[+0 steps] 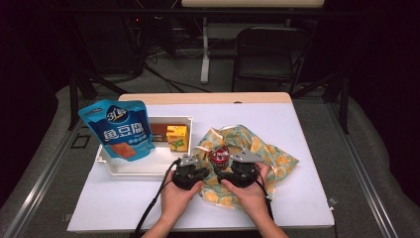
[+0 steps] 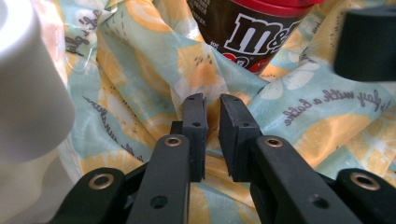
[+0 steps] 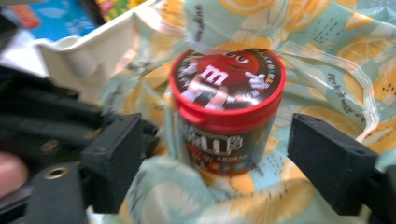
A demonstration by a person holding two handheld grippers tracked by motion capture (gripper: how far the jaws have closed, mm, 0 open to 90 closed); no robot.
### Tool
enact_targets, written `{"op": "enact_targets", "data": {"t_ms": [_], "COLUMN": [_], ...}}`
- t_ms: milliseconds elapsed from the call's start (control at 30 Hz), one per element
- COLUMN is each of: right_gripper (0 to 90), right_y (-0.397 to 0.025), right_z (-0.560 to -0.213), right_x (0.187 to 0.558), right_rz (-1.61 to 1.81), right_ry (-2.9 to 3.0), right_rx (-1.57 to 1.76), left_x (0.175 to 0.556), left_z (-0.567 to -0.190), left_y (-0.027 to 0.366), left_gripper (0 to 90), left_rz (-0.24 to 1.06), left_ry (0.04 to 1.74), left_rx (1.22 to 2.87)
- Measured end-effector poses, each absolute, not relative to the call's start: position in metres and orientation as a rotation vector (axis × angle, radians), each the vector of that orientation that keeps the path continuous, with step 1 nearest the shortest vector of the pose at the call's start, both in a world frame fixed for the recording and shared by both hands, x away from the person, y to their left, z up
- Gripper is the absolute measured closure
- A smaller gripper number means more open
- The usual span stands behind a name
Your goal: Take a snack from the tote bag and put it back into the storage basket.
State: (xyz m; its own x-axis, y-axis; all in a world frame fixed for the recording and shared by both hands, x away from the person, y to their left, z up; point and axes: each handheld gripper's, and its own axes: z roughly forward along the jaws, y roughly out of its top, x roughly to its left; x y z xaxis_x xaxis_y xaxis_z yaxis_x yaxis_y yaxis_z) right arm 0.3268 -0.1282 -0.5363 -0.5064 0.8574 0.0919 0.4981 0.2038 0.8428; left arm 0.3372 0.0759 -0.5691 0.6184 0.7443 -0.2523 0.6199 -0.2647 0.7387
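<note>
left gripper (image 2: 212, 105) nearly closed, jaws parallel with a narrow slit between them, pinching a raised fold of the lemon-print cloth bag (image 2: 140, 84); thin fabric seen running up between the pads. right gripper (image 3: 233, 158) spread wide, one black jaw at each side of the m&m's jar (image 3: 226, 109), neither pad clearly touching it, gaps visible on both sides. jar standing upright, long axis vertical, red lid (image 3: 229, 77) facing up with the red candy character printed on it, brown label with the white logo facing the right gripper's camera. jar sitting in the mouth of the bag, fabric bunched round its base and rising behind it, a clear seam strip curving along the bag's edge at the right. from the high view: bag (image 1: 277, 158) lying crumpled on the white table (image 1: 307, 198), just right of a white tray (image 1: 148, 167); jar (image 1: 219, 156) at the bag's near left part, between the left gripper (image 1: 194, 168) and the right gripper (image 1: 236, 171), both held close together by the person's hands at the table's near edge. in the tray, a yellow drink carton (image 1: 178, 138) upright against the far wall, and a blue fish-tofu snack pouch (image 1: 119, 130) leaning tall over its left end. tray's white corner close beside the left gripper's jaws in its own view.
</note>
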Motion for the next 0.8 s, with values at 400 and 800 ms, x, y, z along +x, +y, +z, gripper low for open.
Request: {"op": "enact_targets", "data": {"t_ms": [400,800], "right_gripper": [14.6,25.3], "right_y": [-0.111,-0.115], "right_z": [-0.554,-0.541], "right_x": [0.361,0.353], "right_rz": [1.179,1.208], "right_ry": [2.033,2.067], "right_rx": [1.339,1.247], "left_x": [0.339,0.34], "left_z": [-0.571,-0.57], "left_y": [0.076,0.08], "left_gripper": [83.0,81.6], "left_rz": [0.168,0.129], "left_ry": [1.085,1.077], "left_rx": [1.97,1.95]}}
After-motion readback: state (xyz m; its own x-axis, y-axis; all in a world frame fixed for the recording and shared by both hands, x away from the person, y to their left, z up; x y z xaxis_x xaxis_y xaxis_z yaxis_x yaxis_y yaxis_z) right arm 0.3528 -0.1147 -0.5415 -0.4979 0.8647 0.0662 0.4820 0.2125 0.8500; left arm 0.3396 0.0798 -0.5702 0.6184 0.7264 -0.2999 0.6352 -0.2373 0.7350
